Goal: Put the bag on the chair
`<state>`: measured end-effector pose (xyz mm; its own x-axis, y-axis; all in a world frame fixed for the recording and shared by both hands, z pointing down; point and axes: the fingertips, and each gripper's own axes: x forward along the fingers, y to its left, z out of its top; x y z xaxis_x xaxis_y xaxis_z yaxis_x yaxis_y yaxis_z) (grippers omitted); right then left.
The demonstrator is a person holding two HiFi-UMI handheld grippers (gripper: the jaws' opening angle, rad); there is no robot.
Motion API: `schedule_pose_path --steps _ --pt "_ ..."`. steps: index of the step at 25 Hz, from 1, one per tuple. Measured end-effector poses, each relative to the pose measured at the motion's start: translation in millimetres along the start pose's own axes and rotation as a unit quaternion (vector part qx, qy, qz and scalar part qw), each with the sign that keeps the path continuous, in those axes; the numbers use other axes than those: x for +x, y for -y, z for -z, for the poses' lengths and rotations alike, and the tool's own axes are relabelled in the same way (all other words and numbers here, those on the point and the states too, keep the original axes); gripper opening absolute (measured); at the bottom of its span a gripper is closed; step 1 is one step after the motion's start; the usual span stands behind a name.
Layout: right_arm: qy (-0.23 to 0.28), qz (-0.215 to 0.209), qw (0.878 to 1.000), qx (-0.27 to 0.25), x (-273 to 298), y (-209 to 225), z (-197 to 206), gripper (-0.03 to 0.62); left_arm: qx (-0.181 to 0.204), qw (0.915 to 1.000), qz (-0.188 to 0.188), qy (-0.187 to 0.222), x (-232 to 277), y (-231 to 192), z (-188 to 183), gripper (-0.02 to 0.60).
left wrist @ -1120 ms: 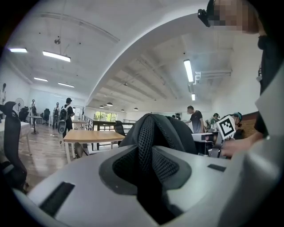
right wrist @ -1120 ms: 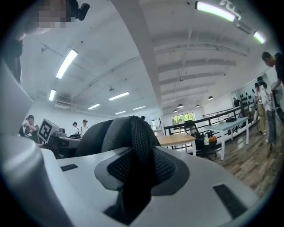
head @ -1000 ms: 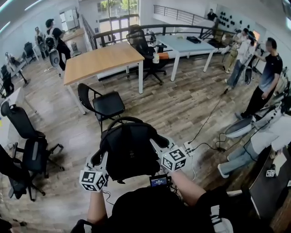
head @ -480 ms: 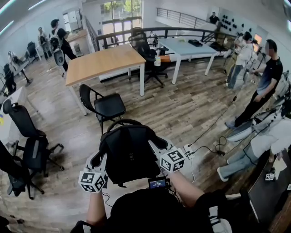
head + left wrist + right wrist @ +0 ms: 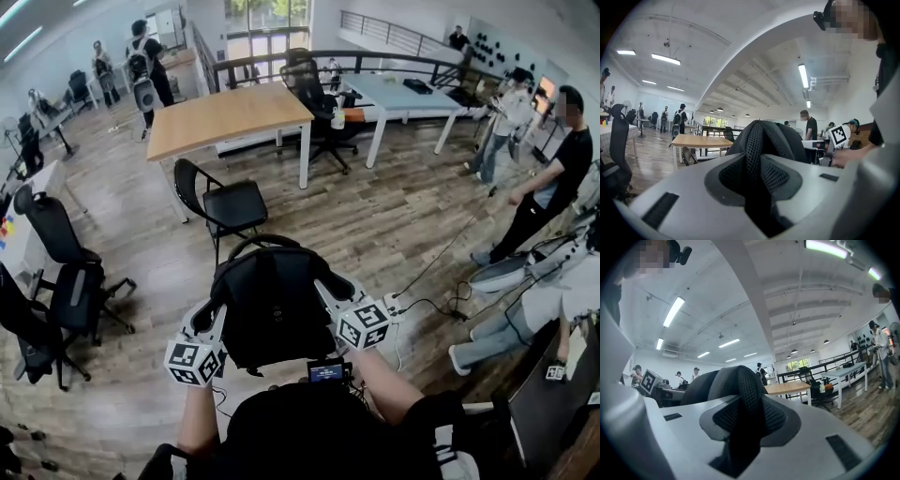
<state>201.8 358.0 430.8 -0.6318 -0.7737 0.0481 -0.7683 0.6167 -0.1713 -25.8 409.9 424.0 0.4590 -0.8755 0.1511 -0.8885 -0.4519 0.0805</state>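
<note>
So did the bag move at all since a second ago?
No, not that I can see. The bag stays just below the black chair in the head view, same gap as before.

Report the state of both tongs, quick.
Left tongs: closed, holding the bag by a strap.
Right tongs: closed, holding the bag by a strap.

The bag (image 5: 272, 305) is black (its straps mesh-patterned). The left gripper (image 5: 208, 323) and right gripper (image 5: 333, 300) are pale grey with black-and-white square markers. The chair (image 5: 230, 204) is black, the table (image 5: 225, 117) tan.
</note>
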Motion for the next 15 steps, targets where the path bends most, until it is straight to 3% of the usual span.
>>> schedule_pose_path --steps 15 --pt "-0.003 -0.015 1.0 0.018 12 16 2 0.127 0.001 0.9999 -0.012 -0.009 13 0 -1 0.094"
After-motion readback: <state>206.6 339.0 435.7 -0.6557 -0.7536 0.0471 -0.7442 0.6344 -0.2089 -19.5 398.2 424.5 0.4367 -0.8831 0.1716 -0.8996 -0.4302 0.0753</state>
